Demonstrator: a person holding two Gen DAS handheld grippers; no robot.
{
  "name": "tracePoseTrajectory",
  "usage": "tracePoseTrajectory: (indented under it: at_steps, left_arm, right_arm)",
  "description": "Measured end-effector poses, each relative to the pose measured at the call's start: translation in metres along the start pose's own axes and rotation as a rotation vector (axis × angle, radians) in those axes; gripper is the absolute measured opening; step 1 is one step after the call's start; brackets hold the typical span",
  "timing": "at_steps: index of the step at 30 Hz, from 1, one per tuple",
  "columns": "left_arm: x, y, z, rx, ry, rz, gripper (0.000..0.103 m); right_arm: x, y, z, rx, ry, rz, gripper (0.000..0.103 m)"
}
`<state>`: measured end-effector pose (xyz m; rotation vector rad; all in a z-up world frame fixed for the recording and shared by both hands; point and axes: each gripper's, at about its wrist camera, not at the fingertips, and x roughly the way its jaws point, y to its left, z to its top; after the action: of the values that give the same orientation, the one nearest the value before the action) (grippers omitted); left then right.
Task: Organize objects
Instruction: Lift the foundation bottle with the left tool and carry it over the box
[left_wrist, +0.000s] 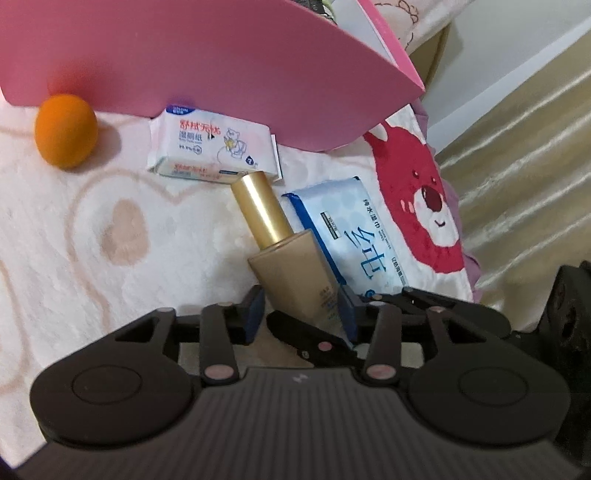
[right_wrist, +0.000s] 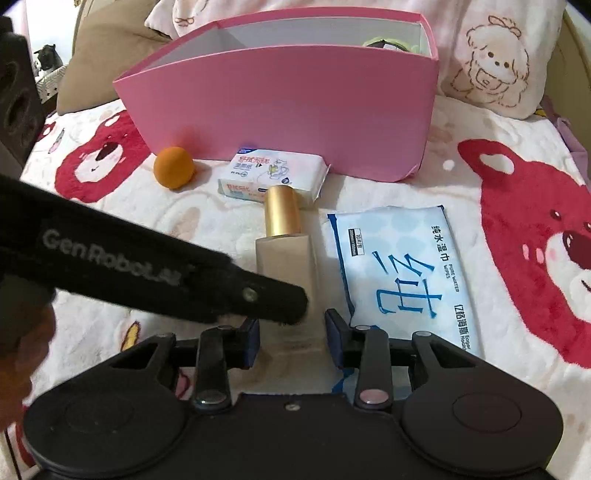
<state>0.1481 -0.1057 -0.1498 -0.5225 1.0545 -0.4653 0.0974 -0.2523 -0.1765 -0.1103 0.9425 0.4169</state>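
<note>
A beige bottle (left_wrist: 291, 273) with a gold cap lies on the bear-print blanket, cap toward the pink box (right_wrist: 280, 110). My right gripper (right_wrist: 291, 339) is shut on the bottle (right_wrist: 286, 258) at its base, both blue pads against its sides. My left gripper (left_wrist: 301, 314) straddles the same bottle slightly open, with a dark gap at its left pad. One left finger (right_wrist: 288, 302) reaches in from the left and ends at the bottle's side. A black finger of the right gripper (left_wrist: 314, 338) crosses under the bottle in the left wrist view.
A blue wet-wipe pack (right_wrist: 402, 273) lies right of the bottle. A small white wipe pack (right_wrist: 271, 177) and an orange ball (right_wrist: 173, 168) sit in front of the box. Pillows lie behind the box. The blanket's right edge (left_wrist: 465, 236) drops to a curtain.
</note>
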Motion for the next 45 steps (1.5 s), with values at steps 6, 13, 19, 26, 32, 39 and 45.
tracePoseTrajectory:
  at_steps: [6,13,19,26,32,39,45]
  left_arm:
    - [-0.002,-0.004,-0.005,-0.001,-0.031,0.018,0.048]
    - [-0.021,-0.005,-0.018,0.005,-0.041,0.028,0.046]
    - [-0.059,-0.019,-0.022,0.083,-0.062,0.037,0.046]
    - [-0.108,-0.041,-0.010,0.162,-0.057,0.057,0.045]
    - [-0.151,-0.059,0.016,0.228,-0.115,0.112,0.045]
    - [-0.194,-0.062,0.051,0.242,-0.189,0.151,0.045]
    - [-0.203,-0.058,0.076,0.219,-0.217,0.145,0.045]
  right_arm:
    - [-0.008,-0.018,0.002,0.278,0.046,0.119,0.042]
    - [-0.019,-0.006,-0.009,0.294,0.051,0.156,0.041]
    - [-0.042,0.017,-0.003,0.269,0.009,0.145,0.041]
    - [-0.079,0.042,0.011,0.265,-0.050,0.151,0.041]
    - [-0.097,0.052,0.049,0.251,-0.108,0.204,0.041]
    - [-0.108,0.072,0.097,0.197,-0.174,0.246,0.041]
    - [-0.110,0.077,0.127,0.154,-0.180,0.236,0.041]
